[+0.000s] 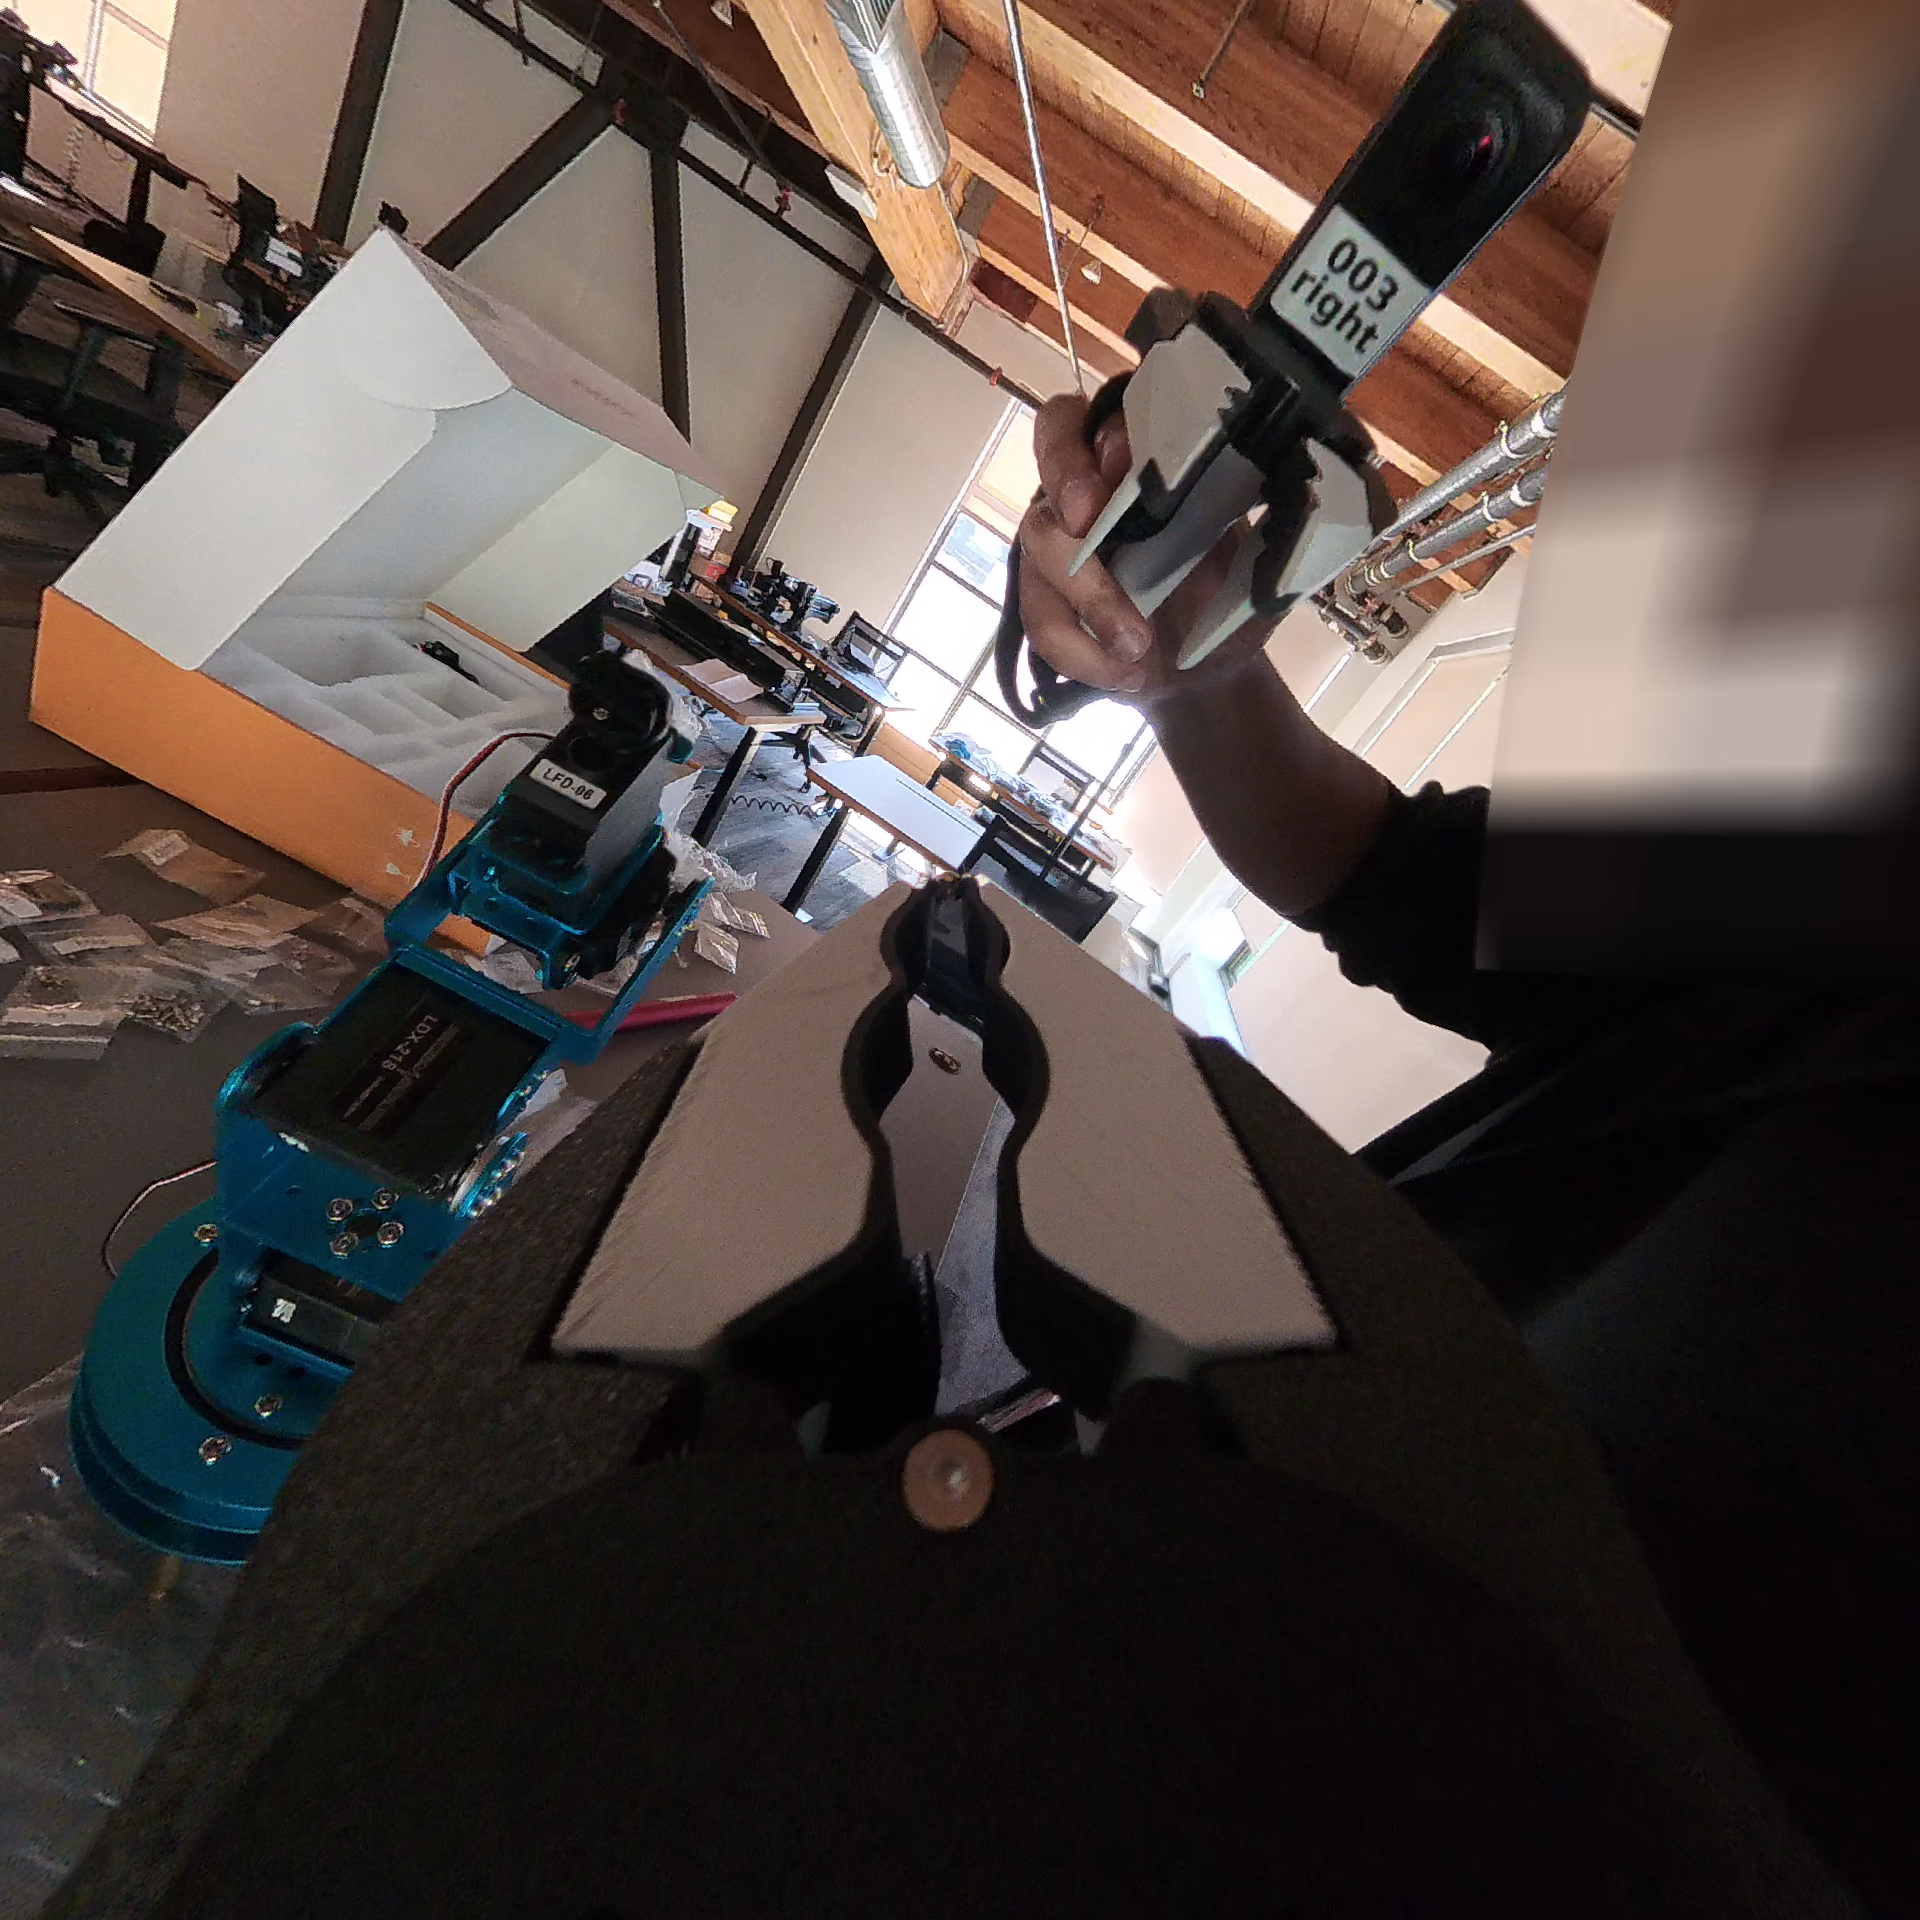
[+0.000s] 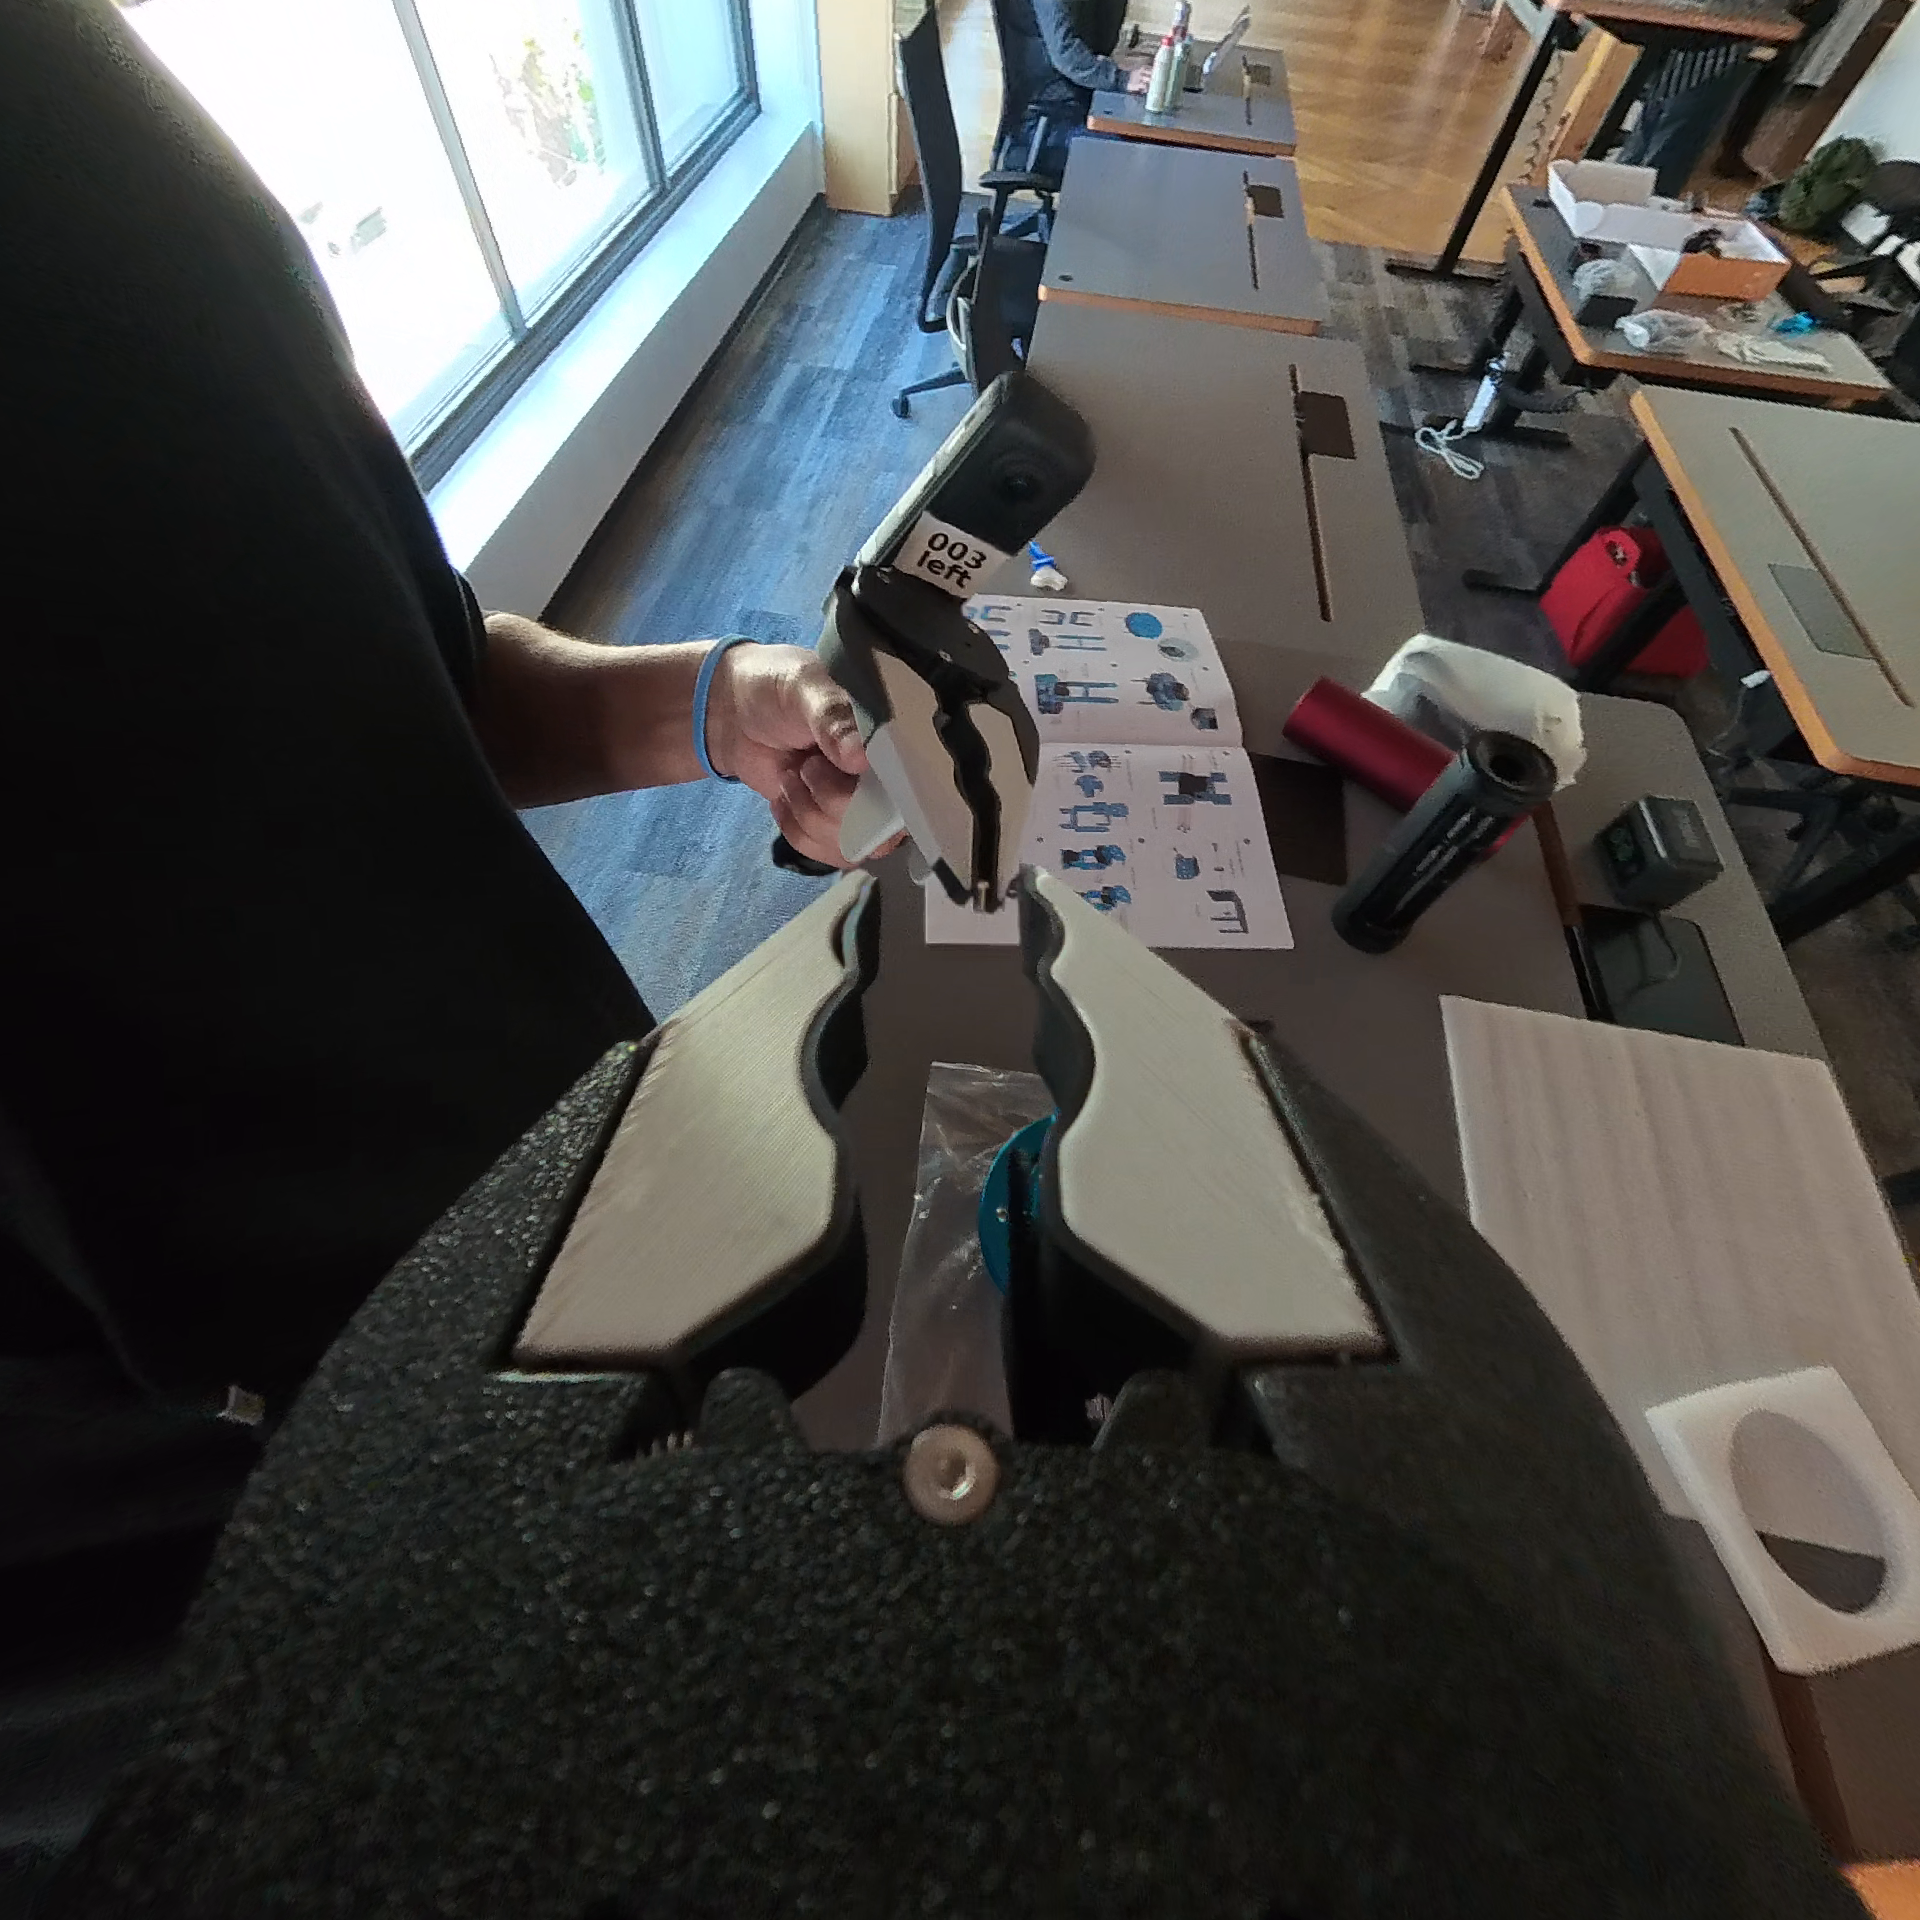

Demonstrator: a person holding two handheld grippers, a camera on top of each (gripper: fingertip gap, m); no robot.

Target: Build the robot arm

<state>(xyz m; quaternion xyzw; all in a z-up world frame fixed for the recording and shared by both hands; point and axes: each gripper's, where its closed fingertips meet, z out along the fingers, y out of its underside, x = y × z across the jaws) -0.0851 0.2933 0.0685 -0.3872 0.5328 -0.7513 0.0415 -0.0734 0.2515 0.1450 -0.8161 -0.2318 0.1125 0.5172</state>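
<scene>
A: Start close. What is the left gripper (image 1: 951, 888) doing?

B: Its fingers are pressed together at the tips on a small part (image 2: 979, 896), held up in the air. The part is too small to name. The right gripper (image 2: 951, 883) has its fingers spread apart with nothing between them, and its tips are just beside the left one's.

A: And below them?

B: In the left wrist view a blue robot arm (image 1: 395, 1122) stands at 8 o'clock. It has a round base with two motor joints stacked above it, so it looks partly built. The top joint ends in a bare black hub.

A: What lies loose?

B: Small bags of screws (image 1: 104, 966) sit at 9 o'clock, and a red-handled tool (image 1: 655, 1010) is half hidden behind the fingers. Farther off, at 10 o'clock, is an open box (image 1: 312, 520) lined with white foam.

A: And the other view?

B: On the table (image 2: 1299, 987) an open booklet (image 2: 1153, 790) lies at 12 o'clock, a black cylinder (image 2: 1444, 842) and a red tube (image 2: 1361, 753) at 1 o'clock, and a foam sheet (image 2: 1662, 1164) at 3 o'clock.

A: Anything hidden?

B: The right gripper's own fingers cover most of the arm's base. The gripper bodies fill the lower half of both views.
</scene>
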